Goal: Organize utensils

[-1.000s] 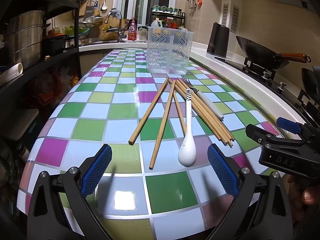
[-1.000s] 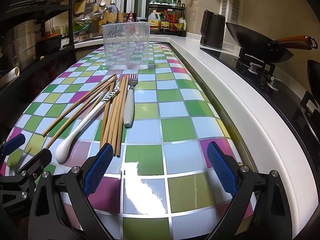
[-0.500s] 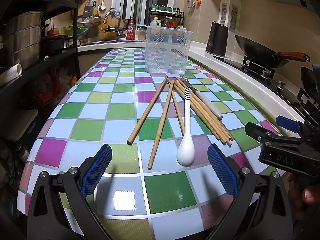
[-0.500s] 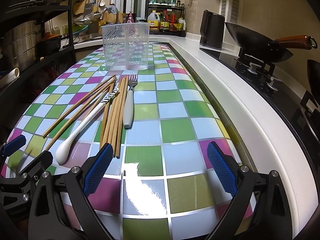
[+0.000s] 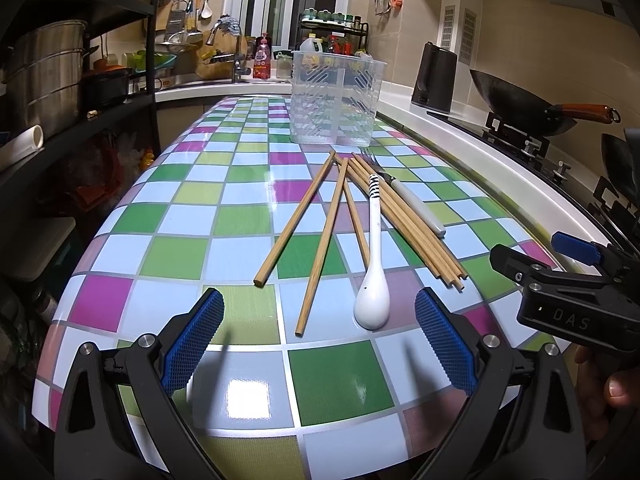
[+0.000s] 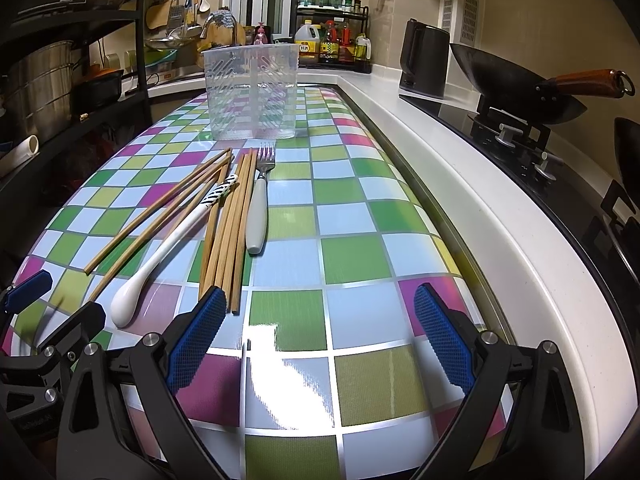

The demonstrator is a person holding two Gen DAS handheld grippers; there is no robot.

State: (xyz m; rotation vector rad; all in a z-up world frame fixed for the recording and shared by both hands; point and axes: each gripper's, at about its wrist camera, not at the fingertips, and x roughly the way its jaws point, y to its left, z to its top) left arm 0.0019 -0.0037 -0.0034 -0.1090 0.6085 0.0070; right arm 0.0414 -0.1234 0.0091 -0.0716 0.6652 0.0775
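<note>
Your left hand-held gripper (image 5: pixel 318 338) hangs low over the near edge of the checkered surface (image 5: pixel 192 248) with its jaws spread wide and nothing between them; your right hand-held gripper (image 6: pixel 316 330) sits just beside it to the right, equally wide and equally empty. Just ahead of the left one lies the white spoon (image 5: pixel 373 280), bowl toward you and striped handle pointing away, resting across the chopsticks. Two loose chopsticks (image 5: pixel 296 220) fan out to its left, while the tighter bundle of chopsticks (image 6: pixel 230 228) runs alongside it on the right, its near ends almost at the right gripper's left finger. Past the bundle, on its right, lies the fork (image 6: pixel 260 204), pale handle toward you and tines pointing away. Beyond all of these stands the clear utensil holder (image 6: pixel 252 92), upright and, as far as can be told, empty, with a divider down its middle. Nothing has been sorted yet, so you seem to be at the first pick. The spoon's bowl is nearest the left gripper; to take it you would need to come down over the handle just behind the bowl, close across its narrow width, and lift without dragging the chopsticks under it. Then carry it to the holder and drop it into one compartment.
</note>
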